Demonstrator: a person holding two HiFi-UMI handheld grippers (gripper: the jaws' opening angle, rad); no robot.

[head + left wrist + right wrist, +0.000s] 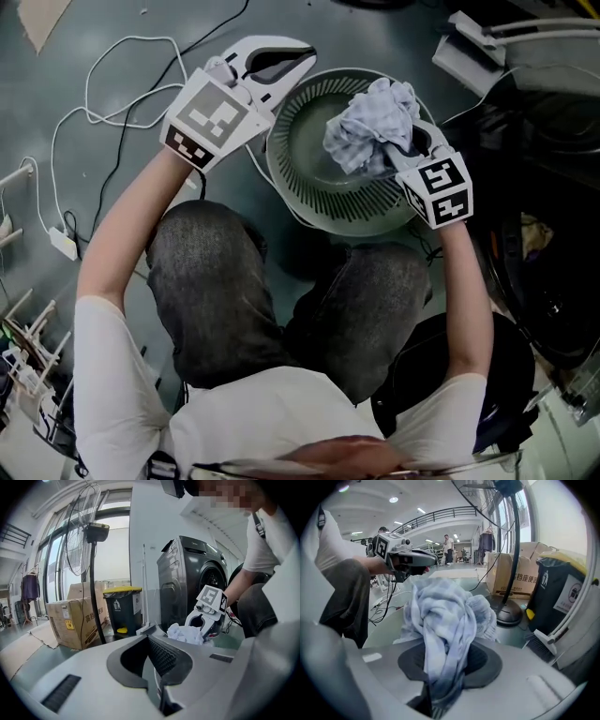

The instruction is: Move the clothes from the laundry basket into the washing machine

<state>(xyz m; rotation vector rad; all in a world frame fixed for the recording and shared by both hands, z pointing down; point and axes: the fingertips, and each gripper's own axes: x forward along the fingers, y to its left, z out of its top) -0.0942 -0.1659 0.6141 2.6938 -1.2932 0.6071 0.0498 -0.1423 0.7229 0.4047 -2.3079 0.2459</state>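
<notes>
Starting at the pads, a fold of the pale blue cloth (446, 616) is clamped between the closed jaws of the right gripper (410, 150). The rest is bunched up above and in front of them. The jaws of the left gripper (298, 54) are pressed together with nothing between them, and it is held over the far left rim of the basket (309, 192). The cloth is held above the right side of the basket, clear of its ribbed wall, while the washing machine (192, 583) stands off to the right.

Only one fold appears to be gripped, so the bundle could be shaken loose by a quick swing and dropped on the floor (94, 37), where loose cables (112, 103) are spread at the left. A hanging tail could also be caught on the basket rim, and the light basket dragged or tipped with it.

How much cloth lies between the pads is hidden by the bundle itself. The basket floor looks bare where it shows, but the part under the cloth is covered. The washing machine is cut off at the right edge of the head view, and its door is possibly open, though this cannot be told for sure.
</notes>
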